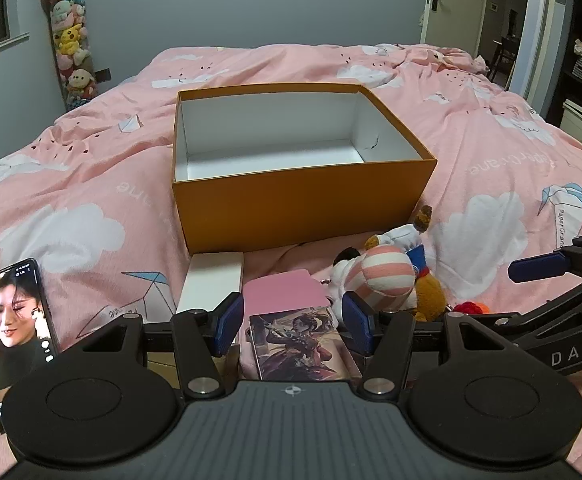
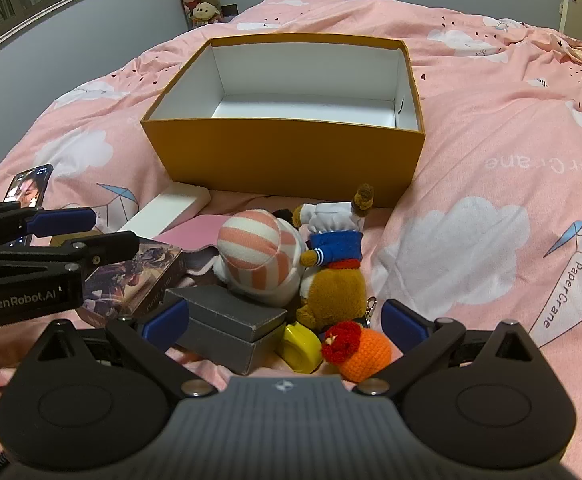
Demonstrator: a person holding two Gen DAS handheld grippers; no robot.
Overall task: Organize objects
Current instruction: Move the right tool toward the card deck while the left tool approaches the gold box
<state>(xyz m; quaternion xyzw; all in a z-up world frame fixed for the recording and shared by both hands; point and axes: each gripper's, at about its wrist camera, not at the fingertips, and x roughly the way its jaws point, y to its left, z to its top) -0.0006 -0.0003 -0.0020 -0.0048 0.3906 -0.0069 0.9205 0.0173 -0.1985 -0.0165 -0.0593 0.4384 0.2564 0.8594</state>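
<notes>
A lit black smartphone (image 1: 15,320) lay face-up on the pink cloud-print bedspread (image 1: 75,168), off to the left of the left gripper (image 1: 293,326). That gripper pointed downward with its blue-padded jaws parted, gripping nothing; between them lay a flat illustrated card box (image 1: 301,344) bearing a painted figure, which neither pad appeared to touch. Just beyond the box sat a pale pink rectangular case (image 1: 285,292), and ahead of the left pad a long white rectangular carton (image 1: 211,280) rested against the front wall of an open orange cardboard box with a white interior (image 1: 303,196). The orange box stood straight ahead of both grippers, nothing visible inside it. Ahead and right of the left gripper lay a plush toy in a pink-and-white striped cap (image 1: 387,276), touching a brown plush bear in a white top and blue shorts (image 2: 333,240) that lay head toward the gripper. The right gripper (image 2: 285,322) hung over the clutter with its jaws spread wide and empty. Between them sat a dark grey rectangular box with a raised lid (image 2: 231,320), a small yellow round-cornered object (image 2: 297,346) and an orange crocheted ball with a red flower (image 2: 361,348), all near one another. Stuffed toys (image 1: 71,40) hung in a column on the far grey wall.
</notes>
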